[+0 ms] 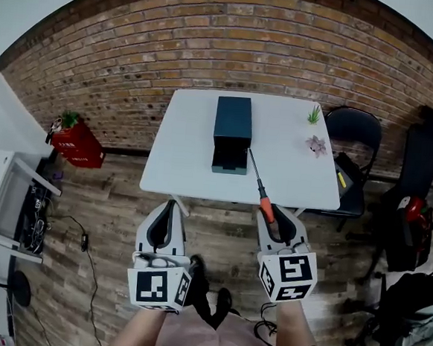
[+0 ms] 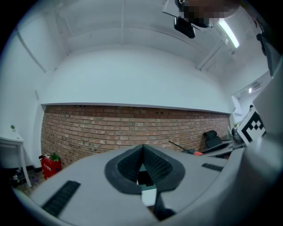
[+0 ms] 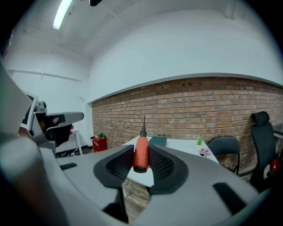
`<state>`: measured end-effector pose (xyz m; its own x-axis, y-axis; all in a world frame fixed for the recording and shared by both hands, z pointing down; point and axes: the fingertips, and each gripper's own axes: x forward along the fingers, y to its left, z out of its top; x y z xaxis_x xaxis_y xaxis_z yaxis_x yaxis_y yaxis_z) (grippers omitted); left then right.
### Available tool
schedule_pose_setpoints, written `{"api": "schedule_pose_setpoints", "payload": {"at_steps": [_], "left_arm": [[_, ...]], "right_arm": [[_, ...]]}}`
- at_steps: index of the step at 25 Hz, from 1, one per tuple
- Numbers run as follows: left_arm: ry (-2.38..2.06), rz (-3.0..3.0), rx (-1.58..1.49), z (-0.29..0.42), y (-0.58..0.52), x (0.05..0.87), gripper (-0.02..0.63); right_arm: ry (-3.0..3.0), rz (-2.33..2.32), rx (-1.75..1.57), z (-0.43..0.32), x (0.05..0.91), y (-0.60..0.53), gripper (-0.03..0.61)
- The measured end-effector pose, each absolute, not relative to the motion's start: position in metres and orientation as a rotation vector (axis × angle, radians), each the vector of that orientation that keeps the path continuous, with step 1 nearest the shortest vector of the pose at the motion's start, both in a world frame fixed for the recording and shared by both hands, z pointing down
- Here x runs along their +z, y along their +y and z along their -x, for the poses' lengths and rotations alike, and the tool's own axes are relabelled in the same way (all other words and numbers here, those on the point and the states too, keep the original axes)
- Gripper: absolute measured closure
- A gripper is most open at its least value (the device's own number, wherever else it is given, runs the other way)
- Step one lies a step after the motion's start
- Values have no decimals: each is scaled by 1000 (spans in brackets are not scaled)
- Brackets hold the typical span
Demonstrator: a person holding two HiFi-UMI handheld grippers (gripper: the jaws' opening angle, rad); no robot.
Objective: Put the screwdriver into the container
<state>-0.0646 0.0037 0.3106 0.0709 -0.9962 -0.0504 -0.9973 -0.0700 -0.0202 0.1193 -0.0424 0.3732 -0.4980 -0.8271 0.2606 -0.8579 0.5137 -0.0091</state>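
Container (image 1: 233, 125) central on surface (image 1: 187, 162), open room left of it, right tool (image 1: 278, 220) at near edge, clamped on screwdriver (image 1: 263, 200) by orange handle, shaft reaching toward container's near right corner, left tool (image 1: 171, 204) closed, holding nothing.

Orange-red handle, black shaft on the screwdriver (image 1: 260, 188); container (image 1: 233, 121) dark teal, perhaps darker inside; table (image 1: 181, 151) white; left gripper (image 1: 171, 204), right gripper (image 1: 275, 219) grey, black-and-white square markers; brick wall (image 1: 137, 43) reddish-brown.
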Motion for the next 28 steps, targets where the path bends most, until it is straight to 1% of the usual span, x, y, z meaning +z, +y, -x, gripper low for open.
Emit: {"api": "schedule_pose_setpoints", "payload": {"at_steps": [9,18,28], "left_arm": [[2139,2242,55,90,-40,320,603],[2139,2305,56,124,-125,345,603],[2030,2323,139,163,-219,311,603]], "right_arm": [[-2500,-1413,198,-102,384,-87,471],[-2435,-1430,247,-75,408,-155,471],[-2417,-1531,162,-40,370,-237,471]]}}
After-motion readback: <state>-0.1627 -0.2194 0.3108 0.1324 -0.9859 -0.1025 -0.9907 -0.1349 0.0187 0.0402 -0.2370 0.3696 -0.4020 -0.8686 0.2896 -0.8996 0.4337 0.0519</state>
